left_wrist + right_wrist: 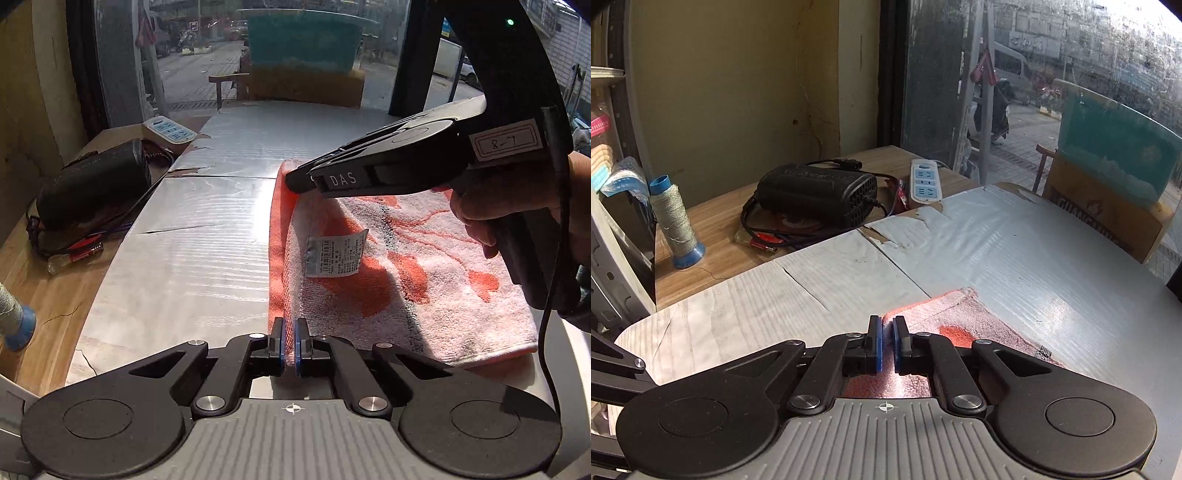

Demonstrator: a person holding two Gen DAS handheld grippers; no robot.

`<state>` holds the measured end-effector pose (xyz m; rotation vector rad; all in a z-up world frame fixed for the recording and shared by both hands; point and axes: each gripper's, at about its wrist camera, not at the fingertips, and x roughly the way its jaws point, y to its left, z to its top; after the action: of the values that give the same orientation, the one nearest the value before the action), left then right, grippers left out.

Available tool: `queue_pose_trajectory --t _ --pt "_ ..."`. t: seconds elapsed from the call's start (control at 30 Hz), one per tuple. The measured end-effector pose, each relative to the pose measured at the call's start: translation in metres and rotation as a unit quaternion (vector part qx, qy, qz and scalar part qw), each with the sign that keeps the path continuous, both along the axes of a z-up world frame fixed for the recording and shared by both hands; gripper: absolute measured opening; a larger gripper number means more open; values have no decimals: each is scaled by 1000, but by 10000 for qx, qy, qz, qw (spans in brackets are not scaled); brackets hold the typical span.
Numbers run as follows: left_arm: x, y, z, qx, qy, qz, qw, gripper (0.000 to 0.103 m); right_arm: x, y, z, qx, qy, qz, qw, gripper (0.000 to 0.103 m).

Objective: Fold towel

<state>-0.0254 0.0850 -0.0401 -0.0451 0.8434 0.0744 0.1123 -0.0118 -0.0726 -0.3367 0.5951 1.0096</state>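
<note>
We read the towel [406, 266] as light, soft terry that will sag and drape, so it wants pinching at its corners along one edge rather than mid-cloth. It is pinkish white with coral-orange blotches, a coral border and a printed care label [334, 254] lying face up. It lies on the grey-taped surface [207, 240], to the right of the black charger [92, 184] and the power strip [170, 129] that sit off to the side on the wooden desk [48, 302].

At the towel's near left corner, our left hand-held gripper [290, 339] is clamped on the raised edge. Further right in the left wrist view, our right hand-held gripper [295, 181] is closed on the far corner of that same edge, cloth caught between its blue pads [878, 347].
</note>
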Motion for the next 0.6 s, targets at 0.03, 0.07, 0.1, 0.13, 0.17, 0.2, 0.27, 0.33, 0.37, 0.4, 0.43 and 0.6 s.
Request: queue_pose_trajectory --t 0.03,0.07,0.1,0.13,0.17,0.2,0.27,0.33,0.37,0.4,0.43,0.6 --pt "-2 -3 2 98 -57 24 9999 3 0 1 0 50 4 29 10000 6" --pt "-4 -6 3 207 -121 62 9997 3 0 2 0 97 26 49 9999 6" --pt "-5 -7 4 298 -168 125 9993 3 0 3 -1 154 53 81 9998 6" --pt "-7 -9 5 386 -213 188 9988 3 1 5 -2 229 93 135 9996 6" --pt "-7 -9 6 437 -204 250 9985 3 2 6 -4 319 161 213 9991 6" --pt "-7 -8 5 444 -154 309 9984 3 4 7 -7 445 323 348 9979 7" --pt "-6 -5 2 438 -13 437 9981 4 12 10 -17 695 896 541 9921 10" --pt "-6 -1 1 512 58 544 9972 4 19 11 -26 927 1363 579 9846 19" --pt "-7 1 0 571 83 611 9965 4 21 11 -28 1047 1514 574 9812 26" --pt "-8 3 1 614 85 661 9959 8 22 8 -28 1177 1584 569 9787 29" --pt "-11 5 3 645 86 727 9952 12 24 4 -25 1339 1645 571 9756 30" --pt "-18 18 16 699 -135 960 9928 24 30 -33 -7 1236 1380 -28 9827 31"
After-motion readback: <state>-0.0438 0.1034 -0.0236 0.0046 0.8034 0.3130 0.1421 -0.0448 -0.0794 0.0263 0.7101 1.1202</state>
